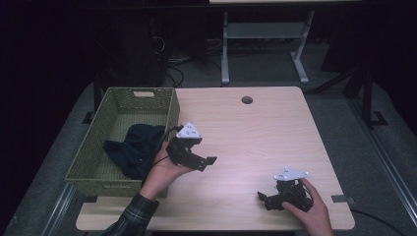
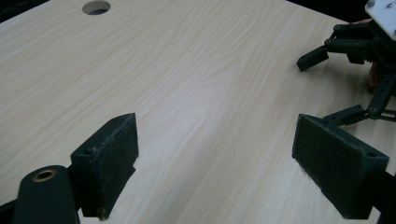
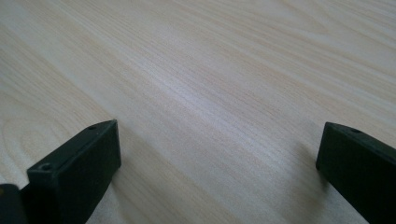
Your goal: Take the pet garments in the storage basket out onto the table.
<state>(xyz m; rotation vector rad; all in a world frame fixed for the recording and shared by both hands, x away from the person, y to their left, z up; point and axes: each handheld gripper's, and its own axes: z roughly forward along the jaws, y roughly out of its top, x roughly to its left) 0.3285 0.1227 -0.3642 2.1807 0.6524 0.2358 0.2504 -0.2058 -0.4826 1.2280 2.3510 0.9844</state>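
The dark cloth [image 1: 134, 149] lies bunched inside the green woven basket [image 1: 93, 147] at the table's [image 1: 255, 132] left, and with both the left gripper [image 1: 209, 162] and right gripper [image 1: 263, 199] empty, jaws spread wide, a hasty reach risks snagging the basket wall.

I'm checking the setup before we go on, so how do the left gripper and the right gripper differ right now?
The left gripper sits beside the green basket, near the dark cloth; the right gripper lies at the table's near edge. The left points right, the right points left. Both have open jaws with nothing between them.
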